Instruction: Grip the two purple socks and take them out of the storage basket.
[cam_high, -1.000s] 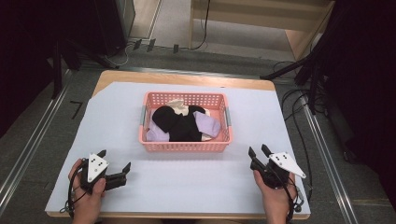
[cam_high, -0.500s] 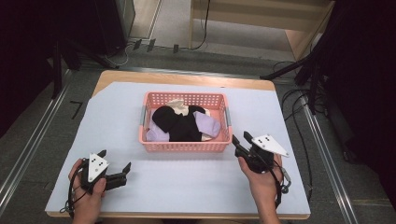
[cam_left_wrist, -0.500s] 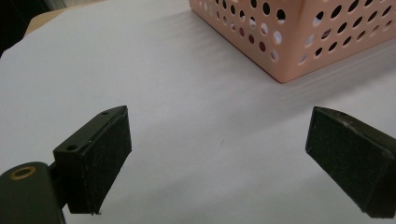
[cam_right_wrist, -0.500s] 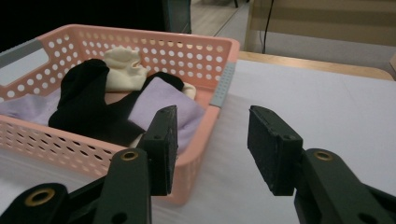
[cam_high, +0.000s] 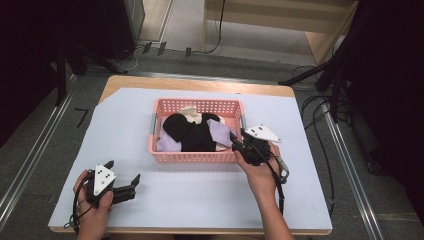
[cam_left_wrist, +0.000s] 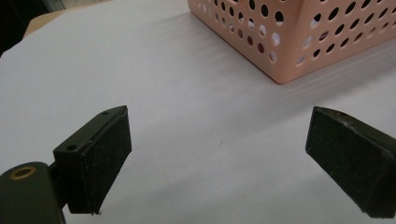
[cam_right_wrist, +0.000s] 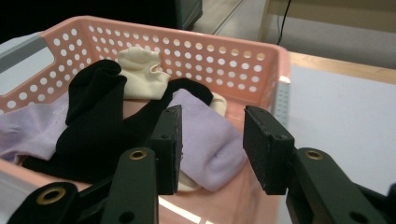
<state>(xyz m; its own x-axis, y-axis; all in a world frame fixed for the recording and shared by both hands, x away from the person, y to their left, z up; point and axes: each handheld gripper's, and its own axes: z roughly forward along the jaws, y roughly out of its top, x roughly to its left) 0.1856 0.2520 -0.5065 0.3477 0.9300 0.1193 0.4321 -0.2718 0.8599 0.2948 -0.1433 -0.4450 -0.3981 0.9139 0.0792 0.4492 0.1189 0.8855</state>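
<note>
Socks, black (cam_high: 187, 132), lilac (cam_right_wrist: 210, 140) and cream (cam_right_wrist: 140, 72), lie heaped in the pink perforated basket (cam_high: 192, 156) at mid-table, the pick apparently beginning: the right gripper (cam_right_wrist: 212, 147), half-spread and empty, hovers over the near right corner and must descend astride the lilac sock, while the left gripper (cam_left_wrist: 219, 158) rests wide open, empty, near left.

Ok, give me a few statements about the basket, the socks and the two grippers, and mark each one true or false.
1. The pink basket holds black, lilac and cream socks. True.
2. The right gripper is over the basket's near right corner, jaws open. True.
3. The right gripper grips a black sock. False: it holds nothing.
4. The left gripper is inside the basket. False: it rests on the white table cover, jaws open.
</note>
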